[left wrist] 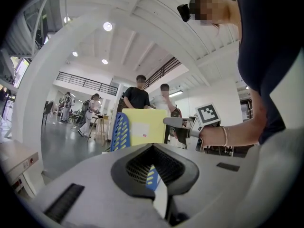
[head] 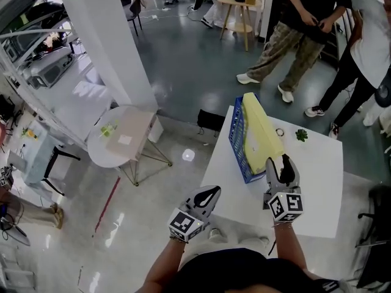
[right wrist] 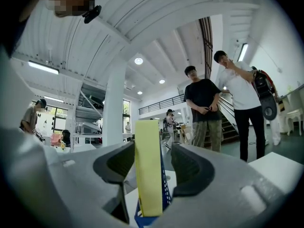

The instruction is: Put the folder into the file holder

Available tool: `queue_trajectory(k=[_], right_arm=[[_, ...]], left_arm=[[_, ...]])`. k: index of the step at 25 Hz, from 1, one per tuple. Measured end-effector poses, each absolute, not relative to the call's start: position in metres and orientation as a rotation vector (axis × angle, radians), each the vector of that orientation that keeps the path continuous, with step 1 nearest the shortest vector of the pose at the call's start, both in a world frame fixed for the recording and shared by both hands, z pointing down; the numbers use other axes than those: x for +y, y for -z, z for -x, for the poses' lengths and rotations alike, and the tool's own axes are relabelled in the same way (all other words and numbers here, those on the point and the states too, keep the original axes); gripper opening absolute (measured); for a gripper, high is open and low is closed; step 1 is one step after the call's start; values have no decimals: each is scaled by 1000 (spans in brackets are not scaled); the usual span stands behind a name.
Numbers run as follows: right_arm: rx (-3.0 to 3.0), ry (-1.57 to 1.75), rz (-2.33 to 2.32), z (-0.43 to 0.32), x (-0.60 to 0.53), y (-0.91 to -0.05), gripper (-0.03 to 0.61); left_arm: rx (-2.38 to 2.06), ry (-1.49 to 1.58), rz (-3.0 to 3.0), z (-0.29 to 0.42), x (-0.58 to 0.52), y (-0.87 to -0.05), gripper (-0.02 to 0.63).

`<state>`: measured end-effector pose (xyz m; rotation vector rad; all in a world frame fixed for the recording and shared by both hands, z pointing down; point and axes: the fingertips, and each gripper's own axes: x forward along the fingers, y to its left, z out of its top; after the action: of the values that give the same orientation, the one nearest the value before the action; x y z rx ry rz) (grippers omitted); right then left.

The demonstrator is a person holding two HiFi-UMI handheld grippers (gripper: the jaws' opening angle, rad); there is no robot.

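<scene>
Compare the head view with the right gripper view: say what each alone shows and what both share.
Head view only: the left gripper and a round side table on the floor. Right gripper view only: the right gripper seen from behind, its jaws standing apart with the yellow folder edge-on between them, and the ceiling lights. Both: the folder upright in the blue file holder, and two bystanders.

The folder (head: 260,129) looks matt, the file holder (head: 237,137) slotted plastic, the table (head: 313,183) smooth.
</scene>
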<state>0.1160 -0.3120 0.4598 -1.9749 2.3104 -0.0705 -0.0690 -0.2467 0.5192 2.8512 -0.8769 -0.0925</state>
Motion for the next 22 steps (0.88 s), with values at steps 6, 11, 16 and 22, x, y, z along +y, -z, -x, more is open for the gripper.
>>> queue_trajectory(k=[6,11,16,22], right_arm=[[2301,124,2002,-138,-277,-473,221],[2308,164,1991,-147,-252,-480,133],[2299,190,1977,-152,-231,-482,19],[2310,201,1953,-157,-217,-482,-2]], left_arm=[[-856,88,-2858,55,-241,-518,-3],[-850,100,-2860,44,-235,-514,-3],[-889,123,-2837,40,-230,-502,-3],[-973,146,-2813,46,-232,-498,-3]])
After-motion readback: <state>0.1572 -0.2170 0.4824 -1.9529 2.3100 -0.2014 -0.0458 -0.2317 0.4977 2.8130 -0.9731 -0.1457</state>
